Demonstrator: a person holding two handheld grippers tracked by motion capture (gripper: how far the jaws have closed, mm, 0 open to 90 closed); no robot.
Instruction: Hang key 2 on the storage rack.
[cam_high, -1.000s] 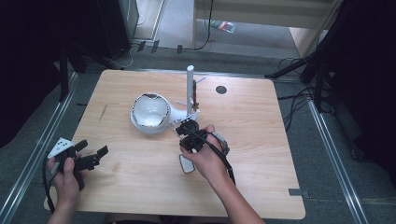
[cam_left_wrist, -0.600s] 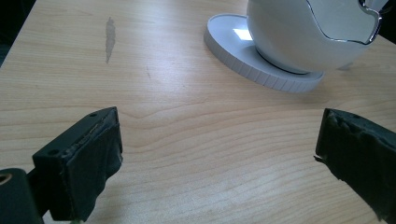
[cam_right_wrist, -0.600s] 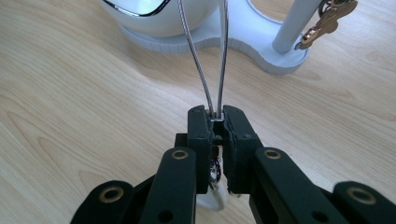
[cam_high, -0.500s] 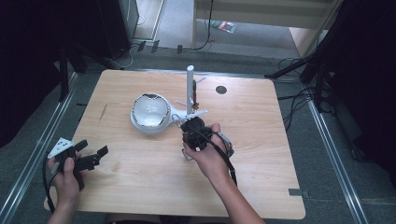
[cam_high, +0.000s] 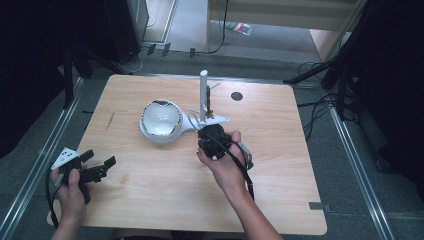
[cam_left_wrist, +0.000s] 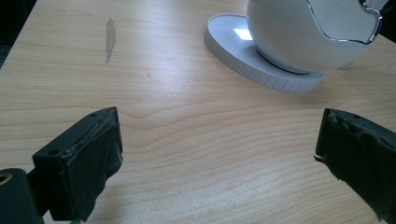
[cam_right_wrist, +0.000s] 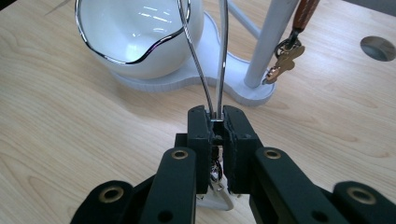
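Note:
A white stand holds a white bowl (cam_high: 160, 119) with a chrome rim (cam_right_wrist: 135, 37) and an upright white post (cam_high: 203, 92). A brown strap with a brass charm (cam_right_wrist: 285, 58) hangs beside the post. My right gripper (cam_right_wrist: 217, 116) is shut on a thin silver wire loop (cam_right_wrist: 198, 65) whose two strands rise from the jaws toward the bowl. In the high view it (cam_high: 209, 134) sits just in front of the stand's base. My left gripper (cam_high: 100, 159) rests near the table's front left corner, open (cam_left_wrist: 219, 149) with nothing between its jaws, facing the bowl (cam_left_wrist: 303, 32).
The wooden table (cam_high: 150, 200) has a round cable hole (cam_high: 236, 96) behind the stand and a grey smear (cam_left_wrist: 110, 37) at left. Metal rails run along both sides on the floor. Cables lie on the floor behind the table.
My right hand has shifted slightly away from the front edge, toward the stand's base, with its jaws still shut. The left hand has stayed put.

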